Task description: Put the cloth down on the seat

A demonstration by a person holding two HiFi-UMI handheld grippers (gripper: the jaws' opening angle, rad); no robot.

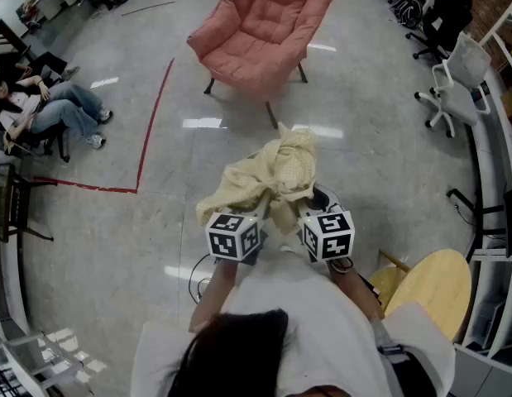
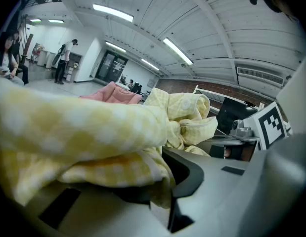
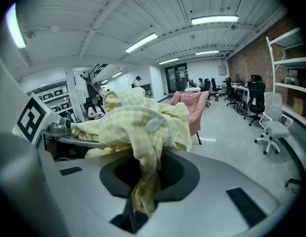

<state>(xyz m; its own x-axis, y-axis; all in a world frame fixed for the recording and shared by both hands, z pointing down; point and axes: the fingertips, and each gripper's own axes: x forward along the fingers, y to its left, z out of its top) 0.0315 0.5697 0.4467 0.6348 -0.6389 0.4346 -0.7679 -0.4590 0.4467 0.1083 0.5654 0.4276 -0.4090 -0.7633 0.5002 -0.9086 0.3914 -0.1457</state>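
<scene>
1 wht chair (image 1: 458,77), red tape (image 1: 159,110), poss. stool (image 1: 437,292).

The cloth (image 1: 268,176) is showing pale yellow crossed with a fine white check, and a whitish button (image 3: 153,126) is sitting on it. The armchair (image 1: 260,27) is showing salmon pink on dark legs. The floor (image 1: 380,139) is shining pale grey, with a red line (image 1: 156,106) running across it. The left gripper (image 2: 167,181) and the right gripper (image 3: 138,191) are showing plain grey bodies, and their cubes (image 1: 233,236) are carrying black squares on white. The person holding them is wearing a white top (image 1: 297,321) under dark hair. A round table (image 1: 429,288) is showing light wood, an office chair (image 1: 458,77) is showing white, and a seated person is wearing blue jeans (image 1: 65,106).
</scene>
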